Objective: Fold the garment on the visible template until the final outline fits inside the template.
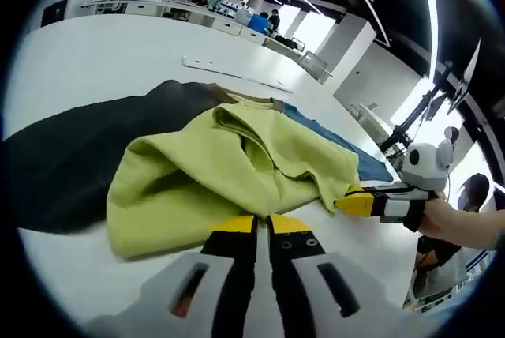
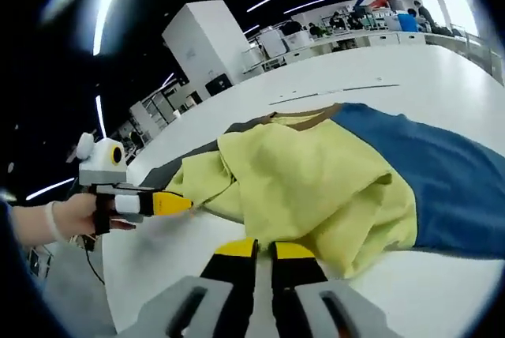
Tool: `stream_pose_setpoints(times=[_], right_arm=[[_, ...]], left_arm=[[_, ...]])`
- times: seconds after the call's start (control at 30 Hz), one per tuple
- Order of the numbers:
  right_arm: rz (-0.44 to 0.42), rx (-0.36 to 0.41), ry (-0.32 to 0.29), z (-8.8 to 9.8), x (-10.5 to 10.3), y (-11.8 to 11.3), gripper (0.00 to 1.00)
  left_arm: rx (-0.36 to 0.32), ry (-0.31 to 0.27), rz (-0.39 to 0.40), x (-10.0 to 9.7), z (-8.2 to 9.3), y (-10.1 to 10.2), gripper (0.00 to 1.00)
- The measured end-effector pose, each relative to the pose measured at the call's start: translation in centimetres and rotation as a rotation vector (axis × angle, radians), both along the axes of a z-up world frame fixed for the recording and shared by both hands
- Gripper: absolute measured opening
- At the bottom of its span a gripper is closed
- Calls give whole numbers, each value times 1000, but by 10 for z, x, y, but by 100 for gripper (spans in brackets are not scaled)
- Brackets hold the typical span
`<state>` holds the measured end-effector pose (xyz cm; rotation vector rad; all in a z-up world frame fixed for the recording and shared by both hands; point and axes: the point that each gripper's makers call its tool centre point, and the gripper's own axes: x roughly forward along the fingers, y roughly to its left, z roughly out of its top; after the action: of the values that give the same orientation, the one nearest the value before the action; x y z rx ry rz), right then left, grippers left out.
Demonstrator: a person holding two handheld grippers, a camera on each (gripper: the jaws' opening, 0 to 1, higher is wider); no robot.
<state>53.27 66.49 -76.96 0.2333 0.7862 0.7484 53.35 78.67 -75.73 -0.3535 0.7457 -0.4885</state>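
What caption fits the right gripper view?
Two yellow-tipped grippers meet a folded yellow-green shirt lying on a white table.

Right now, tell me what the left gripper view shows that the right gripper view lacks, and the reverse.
The left gripper view shows the dark mat spread wide beside the yellow-green garment, and the right tool entering from the right, held by a hand. The right gripper view shows the blue mat spread wide under the garment's other side, the left tool entering from the left, and a white cabinet. Both share the crumpled, partly folded garment on the white table, with each view's own tool closed at the bottom.
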Motion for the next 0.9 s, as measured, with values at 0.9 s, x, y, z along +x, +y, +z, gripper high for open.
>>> stream_pose_setpoints(times=[0.9], right_arm=[[51, -21, 3, 37, -57, -60, 0]], left_arm=[[24, -2, -33, -74, 20, 70, 0]])
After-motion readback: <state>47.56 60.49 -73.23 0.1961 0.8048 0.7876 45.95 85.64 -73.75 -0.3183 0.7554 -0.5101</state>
